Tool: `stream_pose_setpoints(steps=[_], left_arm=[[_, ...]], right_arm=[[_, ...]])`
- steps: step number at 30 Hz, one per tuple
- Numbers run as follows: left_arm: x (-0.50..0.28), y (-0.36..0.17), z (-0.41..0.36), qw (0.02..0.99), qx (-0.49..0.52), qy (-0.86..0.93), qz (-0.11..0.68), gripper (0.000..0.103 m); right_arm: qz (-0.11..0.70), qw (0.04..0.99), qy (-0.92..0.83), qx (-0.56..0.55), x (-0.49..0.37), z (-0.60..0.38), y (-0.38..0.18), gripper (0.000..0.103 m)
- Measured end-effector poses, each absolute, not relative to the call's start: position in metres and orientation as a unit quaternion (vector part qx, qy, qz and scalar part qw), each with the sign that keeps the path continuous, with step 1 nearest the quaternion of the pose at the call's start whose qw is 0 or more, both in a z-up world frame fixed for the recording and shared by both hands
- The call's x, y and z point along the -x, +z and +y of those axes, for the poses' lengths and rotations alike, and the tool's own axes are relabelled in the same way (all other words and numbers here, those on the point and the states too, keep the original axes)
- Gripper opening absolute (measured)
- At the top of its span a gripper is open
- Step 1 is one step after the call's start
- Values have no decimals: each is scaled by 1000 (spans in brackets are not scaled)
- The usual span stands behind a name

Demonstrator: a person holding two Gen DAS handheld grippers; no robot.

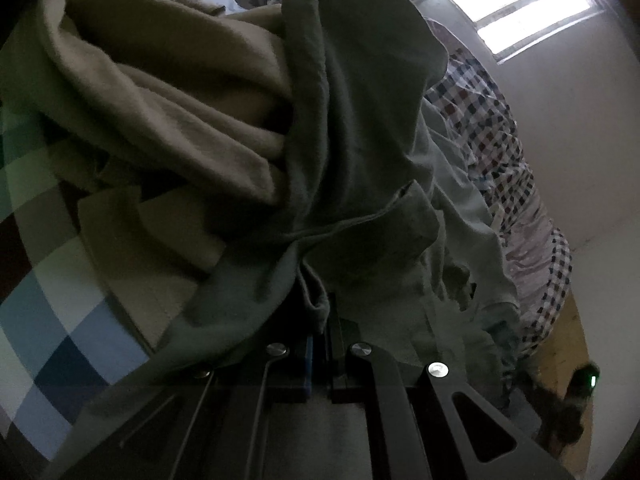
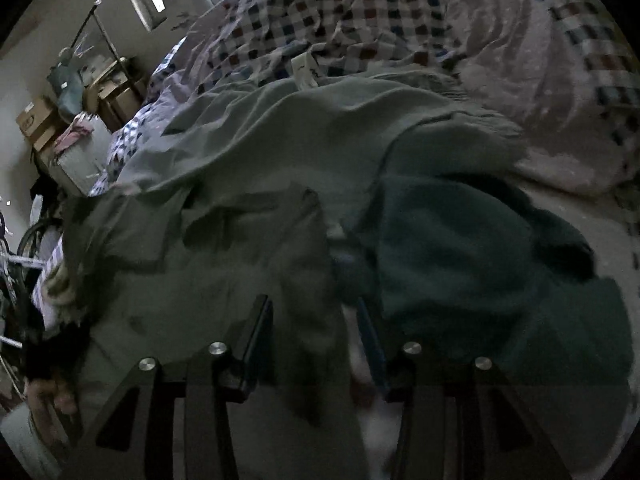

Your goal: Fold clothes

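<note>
Left tool (image 1: 326, 332) is clamped tight on a bunched fold of the grey-green garment (image 1: 360, 140), jaws pretty much closed with just the cloth pinched between them. From that camera the garment drapes up and away from the tool toward 12 o'clock and fills most of the middle of the view. A beige garment (image 1: 160, 92) sits bunched at about 10 o'clock, touching the green one along its left edge. At 8 o'clock I can see a blue and white checked sheet (image 1: 60, 340) under everything. The small-check duvet (image 1: 500, 140) runs down the 3 o'clock side, with a bright window (image 1: 520, 8) at 1 o'clock.

Right tool (image 2: 316, 320) has its jaws standing apart, roughly half spread. A loose fold of the grey-green garment (image 2: 280, 140) lies in the gap between them, but the pads aren't pressing on it as far as I can see; it's blurry down there. A darker teal garment (image 2: 480, 260) lies at 3 o'clock, touching the green one. The duvet (image 2: 360, 20) is rumpled across 12 o'clock on the bed. Cardboard boxes (image 2: 36, 120) and clutter are stacked at 9 to 10 o'clock by the wall.
</note>
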State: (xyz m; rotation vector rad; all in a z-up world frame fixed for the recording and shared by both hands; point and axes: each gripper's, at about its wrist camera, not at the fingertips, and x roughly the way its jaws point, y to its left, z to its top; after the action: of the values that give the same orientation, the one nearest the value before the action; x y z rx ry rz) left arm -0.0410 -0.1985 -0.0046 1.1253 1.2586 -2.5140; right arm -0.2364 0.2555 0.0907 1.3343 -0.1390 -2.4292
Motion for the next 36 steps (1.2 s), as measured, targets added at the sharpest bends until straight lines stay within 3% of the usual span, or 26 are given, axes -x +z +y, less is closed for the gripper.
stream_pose_setpoints(steps=[8,23,24,25,26,36], left_arm=[[43,-5,-196,62,-373,-833,404,3],[43,-7,-197,59,-373,-829,413,3],[43,-7,-198,59,-374,-828,414,3],[43,-7,-198,58,-374,-828,414,3],[43,-7,-198,58,-374,-828,415,3],[43,-6,-199,57,-374,-826,417,3]], right_arm=[[-8,150,-855,-497,297,208,74,47],[119,100,-801,-579,323,135,35,45],[129,98,-797,-582,323,131,32,43],[136,95,-794,-585,324,129,30,28],[137,93,-796,-583,323,132,33,4],[102,38,-838,-534,326,203,95,3]])
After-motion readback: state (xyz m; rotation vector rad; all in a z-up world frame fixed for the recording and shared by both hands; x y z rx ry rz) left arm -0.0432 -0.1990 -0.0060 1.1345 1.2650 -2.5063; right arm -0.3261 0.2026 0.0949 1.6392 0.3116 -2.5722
